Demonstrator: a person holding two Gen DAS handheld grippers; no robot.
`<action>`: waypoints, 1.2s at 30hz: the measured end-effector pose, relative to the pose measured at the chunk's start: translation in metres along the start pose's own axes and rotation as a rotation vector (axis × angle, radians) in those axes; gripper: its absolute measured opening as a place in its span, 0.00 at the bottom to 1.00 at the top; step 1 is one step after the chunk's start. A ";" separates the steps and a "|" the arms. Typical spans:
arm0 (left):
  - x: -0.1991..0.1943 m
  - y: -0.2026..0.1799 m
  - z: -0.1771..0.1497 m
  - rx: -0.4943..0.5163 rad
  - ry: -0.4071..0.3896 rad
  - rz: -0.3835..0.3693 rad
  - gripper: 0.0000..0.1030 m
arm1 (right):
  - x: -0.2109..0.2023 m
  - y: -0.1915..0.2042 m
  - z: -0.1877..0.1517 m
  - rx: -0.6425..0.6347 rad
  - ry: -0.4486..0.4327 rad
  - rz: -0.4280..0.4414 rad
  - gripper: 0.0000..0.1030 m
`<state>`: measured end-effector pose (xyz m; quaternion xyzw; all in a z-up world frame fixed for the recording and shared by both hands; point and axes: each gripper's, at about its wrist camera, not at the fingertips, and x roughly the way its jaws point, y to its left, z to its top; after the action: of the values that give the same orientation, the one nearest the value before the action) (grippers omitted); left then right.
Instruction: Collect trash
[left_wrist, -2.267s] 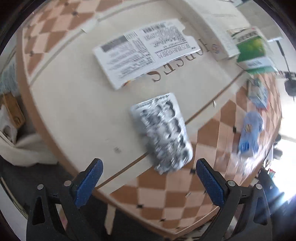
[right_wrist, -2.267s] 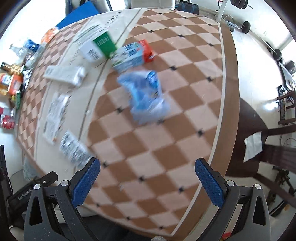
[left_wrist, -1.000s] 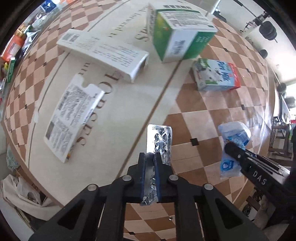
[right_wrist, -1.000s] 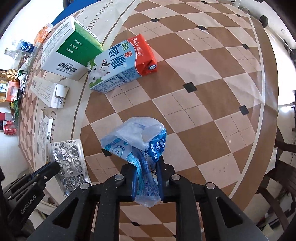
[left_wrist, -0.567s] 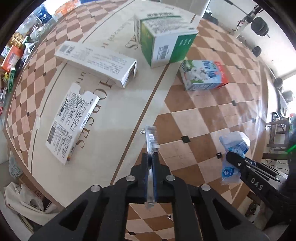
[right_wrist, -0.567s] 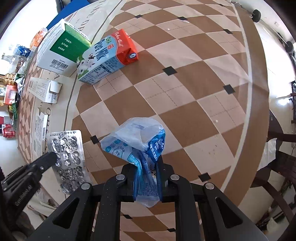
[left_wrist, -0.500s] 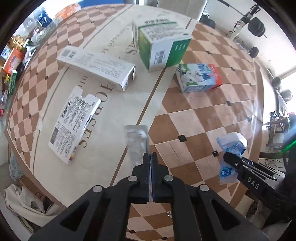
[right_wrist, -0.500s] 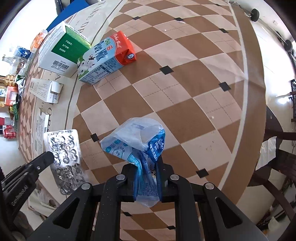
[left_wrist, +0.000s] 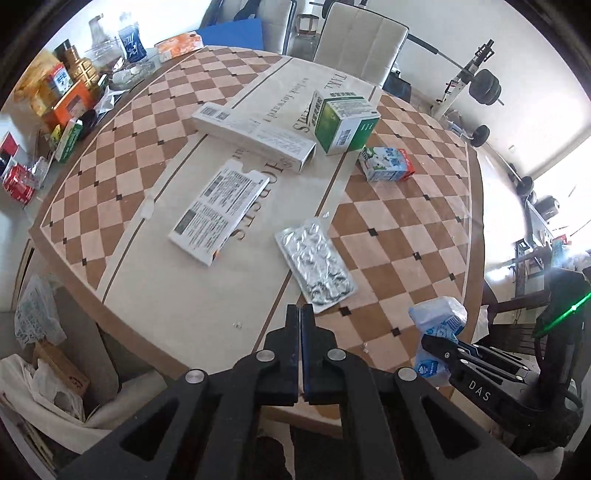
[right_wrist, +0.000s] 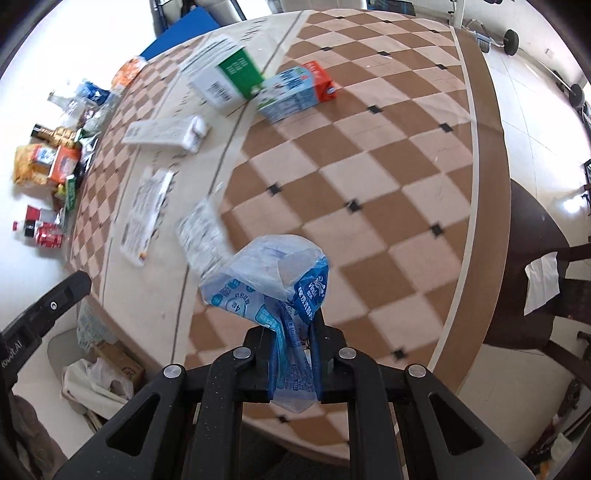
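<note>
A silver blister pack (left_wrist: 316, 271) lies flat on the checkered table (left_wrist: 406, 236), just beyond my left gripper (left_wrist: 300, 314). That gripper is shut with nothing between its pads and hangs above the table's near edge. In the right wrist view the blister pack (right_wrist: 203, 236) shows as a blur, well apart from the left gripper's arm at the left edge of that view. My right gripper (right_wrist: 293, 332) is shut on a crumpled blue plastic wrapper (right_wrist: 273, 280), lifted clear of the table. The same wrapper (left_wrist: 437, 325) shows at the lower right of the left wrist view.
On the table lie a flattened printed box (left_wrist: 218, 212), a long white box (left_wrist: 255, 136), a green-and-white box (left_wrist: 341, 123) and a milk carton (left_wrist: 386, 169). Groceries crowd the far left edge (left_wrist: 55, 107). A white bag with cardboard (left_wrist: 48, 384) sits on the floor below the near edge. A dark chair (right_wrist: 535, 280) stands on the right.
The blister pack was clamped in my left gripper; now it lies flat on the table and the jaws are shut on nothing. Both grippers rose and drew back; the right keeps the wrapper.
</note>
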<state>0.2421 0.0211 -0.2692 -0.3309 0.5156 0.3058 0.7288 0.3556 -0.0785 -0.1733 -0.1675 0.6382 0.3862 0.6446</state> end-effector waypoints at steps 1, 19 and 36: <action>0.001 0.007 -0.007 -0.009 0.006 -0.010 0.00 | -0.001 0.006 -0.013 -0.004 -0.006 -0.001 0.14; 0.148 0.059 -0.009 -0.313 0.367 -0.106 0.11 | 0.015 -0.024 -0.007 0.134 -0.062 -0.113 0.14; 0.180 -0.016 0.084 -0.296 0.387 -0.044 0.64 | 0.054 -0.077 0.087 0.183 0.014 -0.068 0.14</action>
<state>0.3511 0.0976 -0.4175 -0.4975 0.5879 0.2931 0.5665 0.4643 -0.0510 -0.2348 -0.1323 0.6692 0.3032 0.6654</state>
